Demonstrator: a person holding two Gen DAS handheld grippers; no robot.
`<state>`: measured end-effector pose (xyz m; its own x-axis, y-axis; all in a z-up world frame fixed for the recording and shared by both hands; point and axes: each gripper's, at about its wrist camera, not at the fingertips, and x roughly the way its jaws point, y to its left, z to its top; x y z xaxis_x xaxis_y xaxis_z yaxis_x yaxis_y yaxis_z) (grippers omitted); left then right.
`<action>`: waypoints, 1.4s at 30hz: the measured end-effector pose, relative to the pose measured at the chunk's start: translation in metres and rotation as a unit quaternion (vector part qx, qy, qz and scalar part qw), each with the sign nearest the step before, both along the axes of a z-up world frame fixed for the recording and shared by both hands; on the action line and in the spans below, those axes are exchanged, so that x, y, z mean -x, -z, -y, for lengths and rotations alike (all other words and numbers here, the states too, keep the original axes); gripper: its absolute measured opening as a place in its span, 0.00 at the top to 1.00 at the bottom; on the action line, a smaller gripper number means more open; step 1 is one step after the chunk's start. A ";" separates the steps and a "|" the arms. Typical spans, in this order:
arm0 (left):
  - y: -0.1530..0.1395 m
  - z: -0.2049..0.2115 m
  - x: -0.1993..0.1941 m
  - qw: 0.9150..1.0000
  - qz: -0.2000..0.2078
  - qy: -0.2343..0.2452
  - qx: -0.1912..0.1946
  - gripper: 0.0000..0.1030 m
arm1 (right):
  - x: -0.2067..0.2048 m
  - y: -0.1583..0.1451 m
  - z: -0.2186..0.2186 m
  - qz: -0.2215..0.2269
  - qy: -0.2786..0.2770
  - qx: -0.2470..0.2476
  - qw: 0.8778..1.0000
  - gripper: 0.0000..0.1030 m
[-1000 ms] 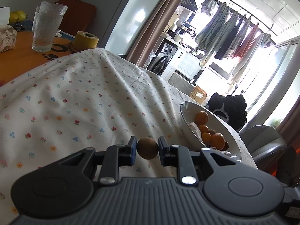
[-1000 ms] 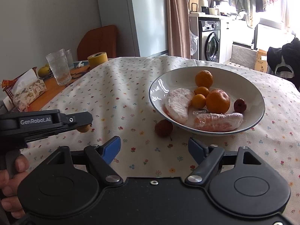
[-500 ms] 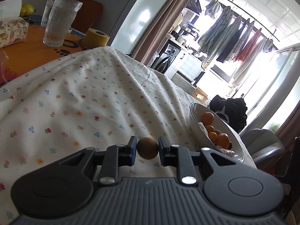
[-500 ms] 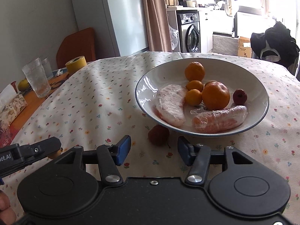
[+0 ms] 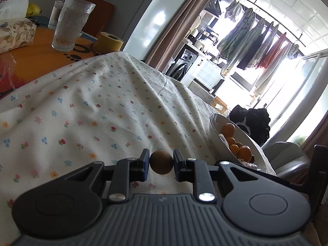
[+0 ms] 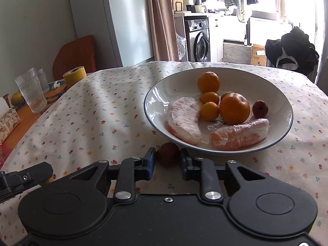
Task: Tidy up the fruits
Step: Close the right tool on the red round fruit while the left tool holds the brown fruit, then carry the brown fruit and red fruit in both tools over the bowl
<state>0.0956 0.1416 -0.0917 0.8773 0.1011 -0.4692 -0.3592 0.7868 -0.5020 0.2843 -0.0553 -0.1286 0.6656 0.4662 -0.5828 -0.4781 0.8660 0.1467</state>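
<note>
Left-wrist view, lower centre: the left gripper [image 5: 161, 162] has its two fingers clamped on a small brown fruit [image 5: 161, 162], pinched across its widest part and carried clear above the floral tablecloth [image 5: 86, 110]. The white bowl [image 5: 215, 129] lies at the right of this frame, well apart from the held fruit.

Right-wrist view, lower centre: the right gripper [image 6: 167, 157] brackets a dark red fruit [image 6: 167, 153] that rests on the cloth just beside the bowl's near rim. Its fingers stand to either side of the fruit; whether the pads already touch its skin cannot be told.

Bowl contents, centre right of the right-wrist view: three mandarins and a large orange [image 6: 234, 108], a second dark red fruit [image 6: 260, 107], and two film-wrapped pieces [image 6: 184, 121].

Upper left of both views, off the cloth: drinking glasses [image 5: 70, 23], a roll of yellow tape [image 5: 108, 44] and a tissue box [image 5: 15, 34].

Handling, as judged: both loose fruits look light, round and firm-skinned, apt to roll or squirt from the pads. A grip across the widest part, centred and gentle, should hold without bruising. The film-wrapped pieces appear soft and slippery, and the bowl is breakable, so a low release suits.
</note>
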 end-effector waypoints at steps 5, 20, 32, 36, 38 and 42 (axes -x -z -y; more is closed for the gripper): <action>-0.004 0.009 -0.001 1.000 0.003 0.006 -0.006 0.78 | 0.005 -0.001 0.007 -0.006 -0.018 -0.014 1.000 0.78; -0.027 0.040 -0.013 0.999 0.009 0.015 -0.039 0.78 | 0.021 -0.029 0.034 0.034 -0.083 -0.057 0.994 0.78; -0.046 0.071 -0.035 0.997 0.012 0.028 -0.070 0.78 | 0.005 -0.050 0.066 0.058 -0.095 -0.075 0.991 0.78; -0.055 0.081 -0.046 0.996 0.017 0.037 -0.081 0.78 | -0.003 -0.058 0.077 0.070 -0.093 -0.078 0.990 0.78; -0.060 0.087 -0.052 0.995 0.020 0.042 -0.085 0.78 | -0.008 -0.061 0.082 0.076 -0.089 -0.079 0.990 0.78; -0.067 0.095 -0.065 0.994 0.025 0.052 -0.095 0.78 | -0.021 -0.068 0.095 0.086 -0.077 -0.083 0.990 0.78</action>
<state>0.1608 0.0463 -0.0242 0.9098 0.0905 -0.4051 -0.2484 0.9007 -0.3566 0.3056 -0.1504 -0.0607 0.6619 0.6494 -0.3743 -0.6326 0.7519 0.1858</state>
